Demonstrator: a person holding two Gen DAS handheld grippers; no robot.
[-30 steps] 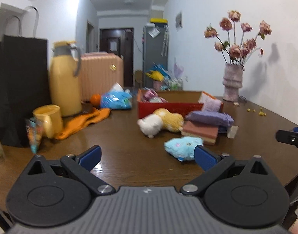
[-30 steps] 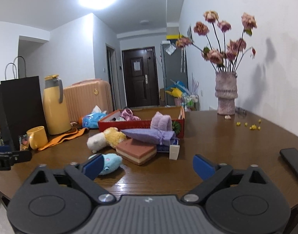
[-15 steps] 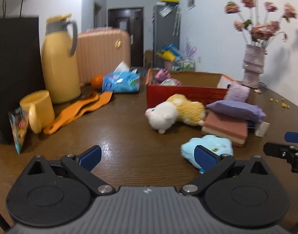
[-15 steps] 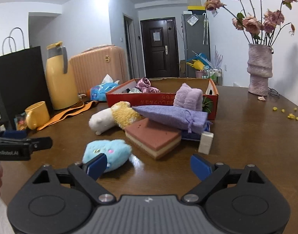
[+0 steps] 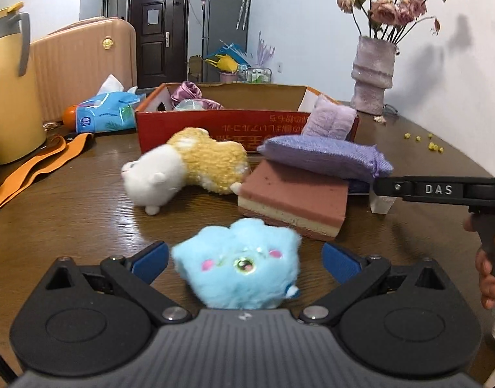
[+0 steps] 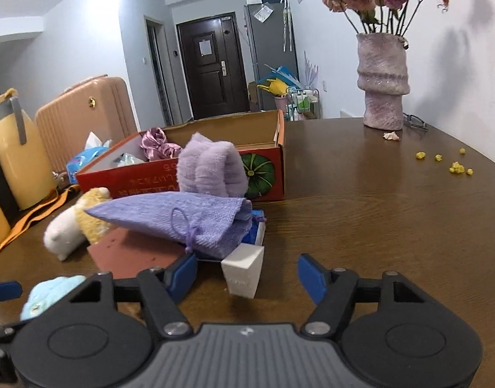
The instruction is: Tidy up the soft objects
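Note:
A light blue plush (image 5: pixel 237 265) lies on the brown table between the fingers of my left gripper (image 5: pixel 244 262). Its pads stand clear of the plush on both sides, so it is open. My right gripper (image 6: pixel 247 276) has its jaws closing with a small white block (image 6: pixel 242 270) between them, untouched. Behind the block are a purple drawstring pouch (image 6: pixel 182 216), a pink sponge (image 6: pixel 134 252) under it, a lilac folded towel (image 6: pixel 208 168) and a white-and-yellow plush (image 5: pixel 186 165). The red cardboard box (image 5: pixel 215 126) behind them holds a shiny pink cloth.
A yellow thermos (image 5: pixel 8 97), an orange strap (image 5: pixel 37 168) and a blue tissue pack (image 5: pixel 105 113) are at the left. A vase of dried flowers (image 6: pixel 383 84) and yellow crumbs (image 6: pixel 454 166) are at the right. A person's hand (image 5: pixel 488 271) holds the right gripper's handle.
Both grippers have moved forward and lower toward the pile. The blue plush now sits between the left fingers. The right jaws have narrowed around the white block.

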